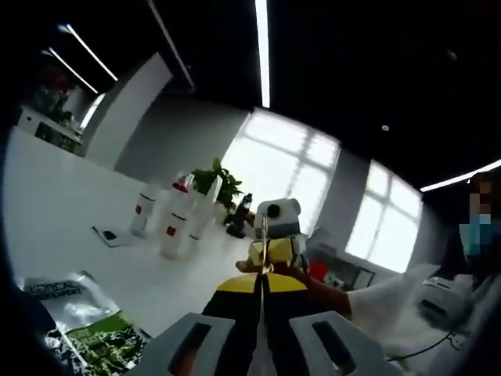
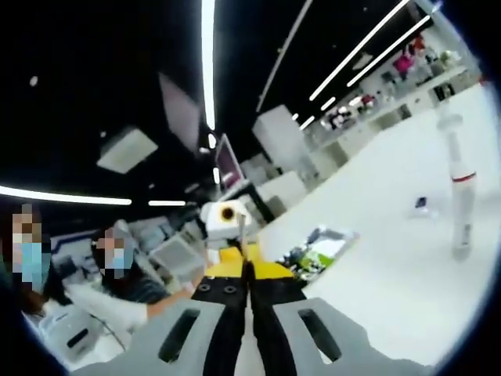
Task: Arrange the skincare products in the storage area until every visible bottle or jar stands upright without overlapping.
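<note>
Two tongs, left tongs (image 1: 262,333) and right tongs (image 2: 249,329), both pressed together on nothing, I hold raised facing each other, bottles (image 1: 174,223) upright on the worktop (image 1: 55,204).

Table (image 1: 70,196): smooth white top, satin sheen, soft window glare on the far part. White bottles (image 1: 174,231) with red labels: plastic-looking, semi-gloss, smooth. Green and silver sachet (image 1: 82,317) near left: glossy foil or film, wrinkled, with specular patches. It also shows in the right gripper view as a shiny green-white pack (image 2: 317,251). Tall white bottle (image 2: 462,200), right: smooth, glossy, looks plastic. Left gripper (image 1: 262,345) jaws: matt grey plastic, moulded slots. Right gripper (image 2: 246,329): same grey matt finish, with black and yellow plastic body parts behind. Person's sleeve (image 1: 391,301): white cloth, matt, creased.
</note>
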Demonstrator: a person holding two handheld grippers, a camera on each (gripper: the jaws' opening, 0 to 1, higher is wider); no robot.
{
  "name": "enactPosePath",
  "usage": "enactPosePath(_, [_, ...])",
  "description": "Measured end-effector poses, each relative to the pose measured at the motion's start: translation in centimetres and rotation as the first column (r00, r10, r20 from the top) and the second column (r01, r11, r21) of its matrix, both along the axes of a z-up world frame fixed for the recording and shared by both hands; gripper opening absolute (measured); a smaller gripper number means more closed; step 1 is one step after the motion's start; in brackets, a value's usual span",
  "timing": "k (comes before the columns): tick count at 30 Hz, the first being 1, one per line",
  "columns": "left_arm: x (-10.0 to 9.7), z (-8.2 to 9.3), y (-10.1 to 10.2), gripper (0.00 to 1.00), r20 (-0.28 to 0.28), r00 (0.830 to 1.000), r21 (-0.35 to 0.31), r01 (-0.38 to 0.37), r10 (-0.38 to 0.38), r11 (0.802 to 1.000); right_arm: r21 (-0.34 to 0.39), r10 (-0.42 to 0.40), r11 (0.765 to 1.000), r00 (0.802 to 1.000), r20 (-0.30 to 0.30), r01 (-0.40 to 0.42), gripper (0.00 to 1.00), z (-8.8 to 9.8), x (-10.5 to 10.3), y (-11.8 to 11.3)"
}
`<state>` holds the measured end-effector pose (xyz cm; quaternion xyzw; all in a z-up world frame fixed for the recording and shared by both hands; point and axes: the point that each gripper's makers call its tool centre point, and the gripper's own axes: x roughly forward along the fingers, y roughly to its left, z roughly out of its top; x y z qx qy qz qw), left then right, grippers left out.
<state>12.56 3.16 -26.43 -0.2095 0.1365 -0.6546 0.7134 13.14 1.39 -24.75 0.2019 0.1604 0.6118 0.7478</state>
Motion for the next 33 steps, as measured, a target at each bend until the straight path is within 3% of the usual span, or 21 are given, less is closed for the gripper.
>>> enactPosePath(4, [0.4,-0.1,0.0,0.01,-0.030,0.999,0.012,-0.024,0.025,1.000,0.004,-0.032,0.999,0.999,0.020,0.032,0.00,-0.1,0.7,-0.1])
enactPosePath(5, [0.6,0.0,0.1,0.01,-0.081,0.996,0.005,-0.032,0.033,0.999,0.004,-0.039,0.999,0.999,0.020,0.038,0.00,-0.1,0.8,-0.1])
enactPosePath(9, [1.1,0.0,0.3,0.01,-0.108,0.993,0.002,-0.049,0.049,0.999,0.005,-0.082,0.997,0.994,0.067,0.082,0.01,0.0,1.5,-0.3])
enactPosePath(16, [2.1,0.3,1.2,0.01,-0.163,0.983,-0.025,-0.087,0.082,0.996,0.030,-0.109,0.994,0.992,0.066,0.108,0.02,0.5,2.3,-0.7])
enactPosePath(21, [2.5,0.5,1.6,0.01,-0.193,0.975,-0.045,-0.118,0.107,0.992,0.032,-0.142,0.990,0.985,0.100,0.139,0.06,0.9,2.6,-1.1])
enactPosePath(23, [2.9,0.4,1.8,0.01,-0.210,0.969,-0.043,-0.140,0.128,0.989,0.059,-0.202,0.979,0.967,0.155,0.196,0.07,1.8,3.3,-1.6])
enactPosePath(26, [3.6,-0.2,2.1,0.01,-0.238,0.957,-0.023,-0.176,0.166,0.984,0.026,-0.261,0.964,0.929,0.263,0.264,0.01,2.1,3.7,-2.1])
enactPosePath(27, [3.8,-0.3,2.0,0.01,-0.258,0.952,-0.026,-0.176,0.163,0.984,0.036,-0.301,0.952,0.902,0.309,0.305,0.00,2.5,3.9,-2.3])
enactPosePath(28, [3.8,-0.3,2.0,0.01,-0.265,0.951,-0.029,-0.174,0.161,0.984,0.050,-0.310,0.949,0.896,0.317,0.311,0.00,2.7,3.9,-2.3])
enactPosePath(29, [3.8,-0.4,1.9,0.01,-0.272,0.948,-0.022,-0.177,0.164,0.984,0.047,-0.303,0.952,0.902,0.307,0.303,0.00,2.7,3.7,-2.3])
enactPosePath(33, [4.5,-1.5,1.6,0.00,-0.346,0.917,0.024,-0.203,0.199,0.979,0.049,-0.323,0.945,0.900,0.292,0.323,0.00,2.9,4.3,-2.7])
